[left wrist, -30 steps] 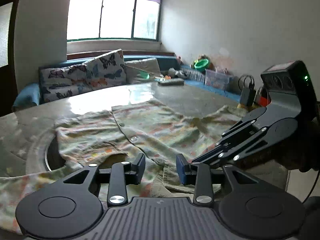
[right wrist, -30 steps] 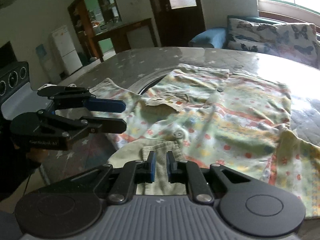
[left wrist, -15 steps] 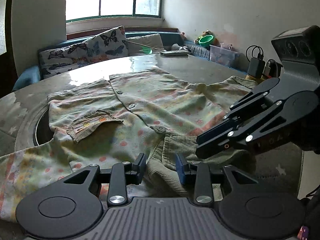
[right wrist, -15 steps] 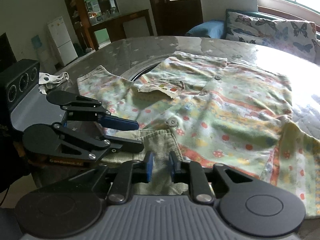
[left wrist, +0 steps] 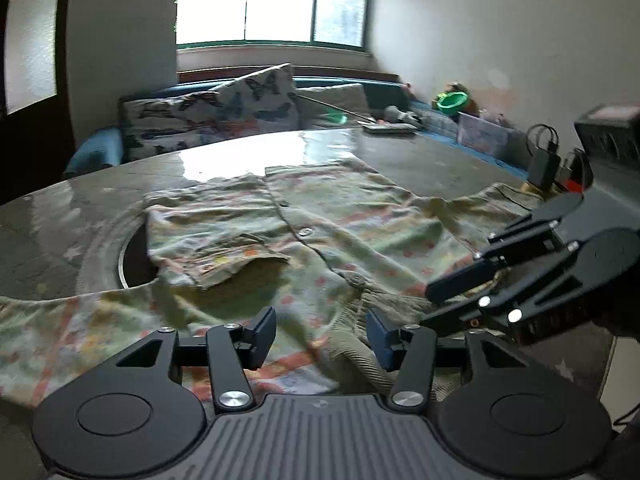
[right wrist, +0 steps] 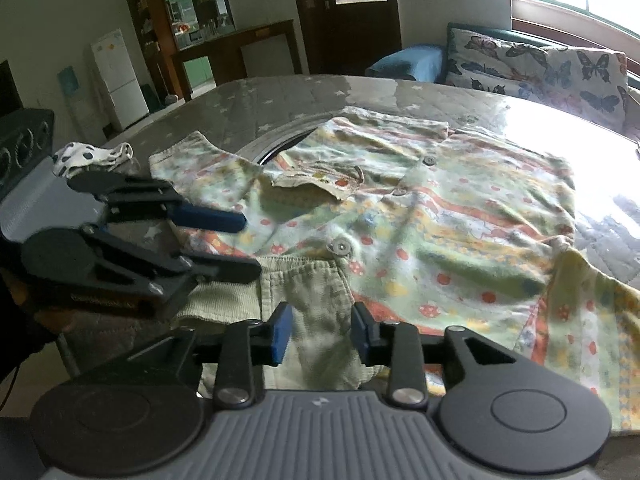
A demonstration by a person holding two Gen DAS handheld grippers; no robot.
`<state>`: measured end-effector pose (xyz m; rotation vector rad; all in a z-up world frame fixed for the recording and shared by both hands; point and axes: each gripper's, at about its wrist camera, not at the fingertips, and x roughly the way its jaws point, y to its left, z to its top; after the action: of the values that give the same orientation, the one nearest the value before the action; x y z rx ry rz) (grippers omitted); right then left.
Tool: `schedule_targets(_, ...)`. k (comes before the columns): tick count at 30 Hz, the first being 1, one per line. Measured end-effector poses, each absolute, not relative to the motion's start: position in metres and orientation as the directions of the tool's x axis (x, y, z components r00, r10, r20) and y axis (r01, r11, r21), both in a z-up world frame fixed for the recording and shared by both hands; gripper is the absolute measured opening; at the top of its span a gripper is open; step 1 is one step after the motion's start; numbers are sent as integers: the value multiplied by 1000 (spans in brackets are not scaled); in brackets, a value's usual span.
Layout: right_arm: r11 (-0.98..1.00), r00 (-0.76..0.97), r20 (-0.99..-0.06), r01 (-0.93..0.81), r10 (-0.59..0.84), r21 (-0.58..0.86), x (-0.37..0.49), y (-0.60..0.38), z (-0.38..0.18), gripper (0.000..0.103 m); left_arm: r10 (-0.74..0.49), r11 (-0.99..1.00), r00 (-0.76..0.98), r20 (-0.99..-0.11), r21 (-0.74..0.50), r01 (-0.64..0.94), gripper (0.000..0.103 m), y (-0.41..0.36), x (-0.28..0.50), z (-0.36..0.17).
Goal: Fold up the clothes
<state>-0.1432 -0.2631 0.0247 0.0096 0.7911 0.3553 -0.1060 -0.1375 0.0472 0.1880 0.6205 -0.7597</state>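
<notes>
A small patterned green button-up shirt (left wrist: 320, 224) lies spread front-up on the grey table (left wrist: 432, 160); it also shows in the right wrist view (right wrist: 440, 224). Its ribbed olive collar (right wrist: 312, 296) lies at the near edge, also in the left wrist view (left wrist: 360, 344). My left gripper (left wrist: 321, 334) is open just above the collar, holding nothing; it appears in the right wrist view (right wrist: 240, 240). My right gripper (right wrist: 320, 332) is open over the collar, empty; it appears in the left wrist view (left wrist: 456, 300).
A dark round recess (left wrist: 134, 258) in the table sits under the shirt's left side. A spotted cloth (right wrist: 90, 156) lies at the table's edge. A sofa with butterfly cushions (left wrist: 224, 116) stands behind the table. Chargers and a box (left wrist: 544, 164) sit at the right.
Both grippers have opened wider: the right one was nearly shut around the collar and now stands open. The left gripper drew back slightly and the collar lies loose on the table.
</notes>
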Motion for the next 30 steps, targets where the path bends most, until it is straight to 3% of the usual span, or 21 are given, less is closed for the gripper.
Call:
schedule_targets(10,950,660,-696,-292,284,110,-146,-259,27,53,-485,811,656,-578,-18,584,75,-125,-108,60)
schedule_targets(17,963,670,-701,-256,242,87,-146,-261,29,61,-390,881,715,-580,-8,474,94,-113,-101,62)
schedule_targets(20,968,679,-699,-238,222,77,-146,-262,31,70,-353,901,731,-584,-1,434,98,-109,-98,62)
schedule_targets(24,975,687,-699,-213,198,66,-145,-264,31,75,-327,917,738,-590,-11,398,103,-104,-95,62)
schedule_targets(30,980,694,-697,-190,180,64,-145,-269,30,81,-290,934,733,-615,-14,358,103,-103,-93,60)
